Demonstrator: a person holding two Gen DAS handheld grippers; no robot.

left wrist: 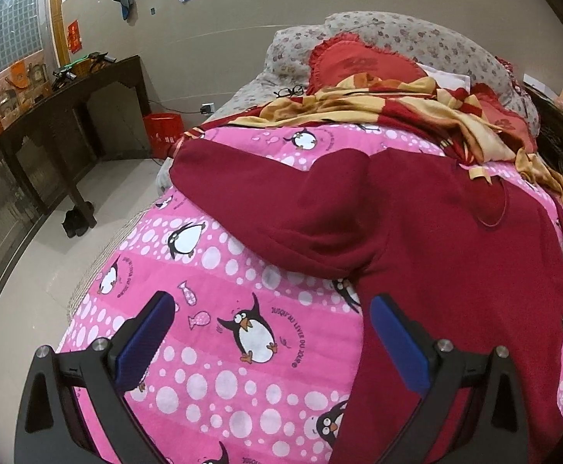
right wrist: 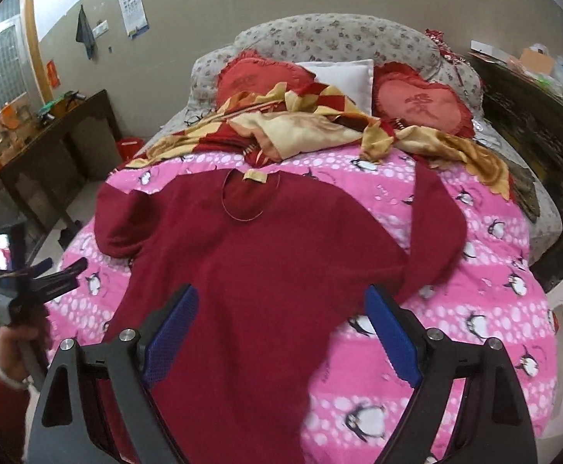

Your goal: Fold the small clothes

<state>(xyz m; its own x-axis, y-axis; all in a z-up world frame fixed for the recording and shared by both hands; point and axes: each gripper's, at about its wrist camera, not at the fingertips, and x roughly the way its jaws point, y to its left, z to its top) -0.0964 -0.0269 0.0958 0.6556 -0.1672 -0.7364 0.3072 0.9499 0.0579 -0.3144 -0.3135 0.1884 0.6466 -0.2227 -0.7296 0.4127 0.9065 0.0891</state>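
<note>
Left wrist view: mounted behind the left gripper [left wrist: 272, 338], low and close over the near left part of the penguin quilt [left wrist: 219, 379], facing far toward the floral headboard [left wrist: 409, 34], angled to take in the dark wooden table [left wrist: 69, 116] at left. Right wrist view: mounted behind the right gripper [right wrist: 281, 328], slightly higher, centred over the red sweater [right wrist: 266, 263], facing the same headboard. Shared between views: sweater, quilt, heart cushions [right wrist: 422, 102], crumpled red-and-yellow blanket [right wrist: 308, 127], table, wall calendar [right wrist: 130, 4]. Left gripper also visible at near left edge of right view.
</note>
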